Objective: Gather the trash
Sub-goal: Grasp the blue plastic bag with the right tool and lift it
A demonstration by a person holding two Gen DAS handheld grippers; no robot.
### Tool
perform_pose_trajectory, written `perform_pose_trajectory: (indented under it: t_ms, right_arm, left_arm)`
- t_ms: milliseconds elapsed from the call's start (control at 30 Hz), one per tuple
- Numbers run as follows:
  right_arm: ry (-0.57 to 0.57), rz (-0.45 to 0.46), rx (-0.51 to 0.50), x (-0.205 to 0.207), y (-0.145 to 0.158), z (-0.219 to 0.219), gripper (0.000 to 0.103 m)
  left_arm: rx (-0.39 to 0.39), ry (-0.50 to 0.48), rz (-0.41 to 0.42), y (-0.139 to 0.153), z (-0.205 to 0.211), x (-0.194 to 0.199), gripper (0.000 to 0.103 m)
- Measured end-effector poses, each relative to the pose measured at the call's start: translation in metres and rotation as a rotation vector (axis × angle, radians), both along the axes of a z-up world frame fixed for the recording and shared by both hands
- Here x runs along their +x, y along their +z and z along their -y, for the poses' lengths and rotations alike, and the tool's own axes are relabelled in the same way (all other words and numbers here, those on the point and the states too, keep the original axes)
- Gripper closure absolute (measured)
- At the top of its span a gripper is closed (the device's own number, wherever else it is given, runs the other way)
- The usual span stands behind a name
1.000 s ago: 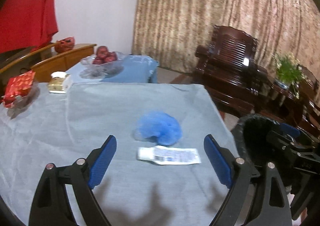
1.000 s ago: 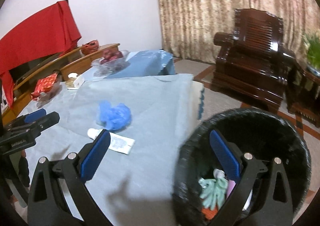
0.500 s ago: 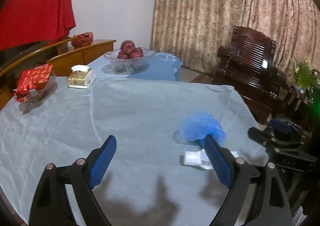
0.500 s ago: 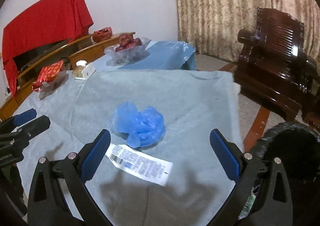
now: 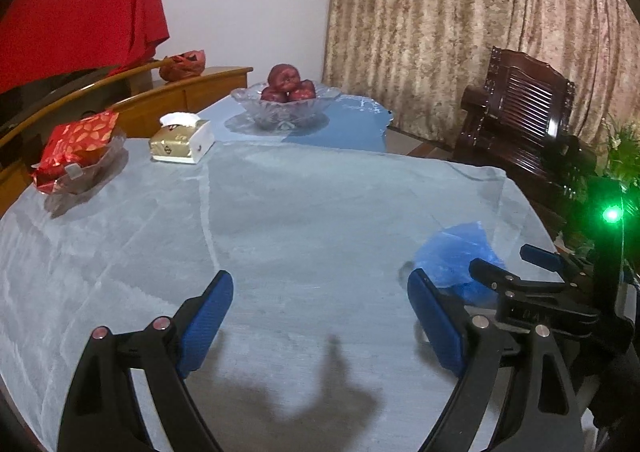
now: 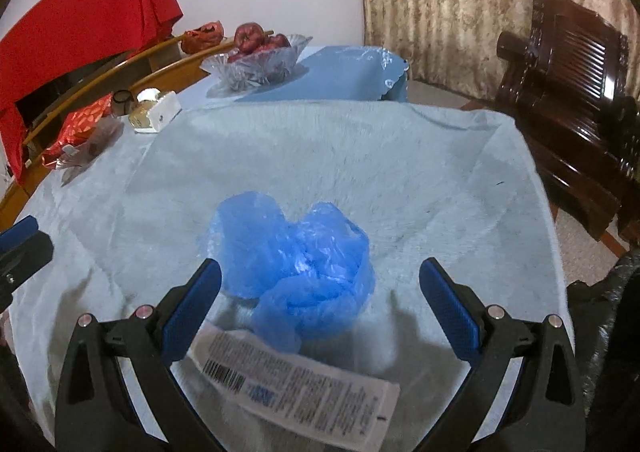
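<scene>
A crumpled blue plastic bag [image 6: 296, 272] lies on the grey-clothed bench [image 6: 360, 155], with a flat white tube [image 6: 296, 392] touching its near edge. The right hand-held gripper [image 6: 320, 304] hovers over both, jaws wide and empty. The left hand-held gripper [image 5: 320, 320] is wide too, above bare cloth. The bag looks featherlight, soft and slippery, best pinched at its bunched middle. The tube seems light and squashy; take it across its width.
</scene>
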State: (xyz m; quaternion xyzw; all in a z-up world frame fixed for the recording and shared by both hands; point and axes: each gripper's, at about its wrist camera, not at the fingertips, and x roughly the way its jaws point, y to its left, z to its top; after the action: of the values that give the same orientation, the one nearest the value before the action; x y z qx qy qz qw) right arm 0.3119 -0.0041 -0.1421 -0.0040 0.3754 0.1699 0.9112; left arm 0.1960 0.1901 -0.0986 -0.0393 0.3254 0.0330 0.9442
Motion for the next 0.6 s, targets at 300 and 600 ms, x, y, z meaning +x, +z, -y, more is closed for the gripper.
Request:
perform_pose_trajectory:
  t_ms: [300, 600]
  right_arm:
    - [0.060, -0.062, -0.002, 0.010, -0.013, -0.012, 0.039]
    - [0.107, -0.057, 0.025, 0.005, -0.004, -0.005, 0.074]
  left_arm:
    - [-0.017, 0.016, -0.016, -0.010, -0.010, 0.009, 0.016]
    - [-0.027, 0.003, -0.028, -0.016, -0.003, 0.013, 0.016]
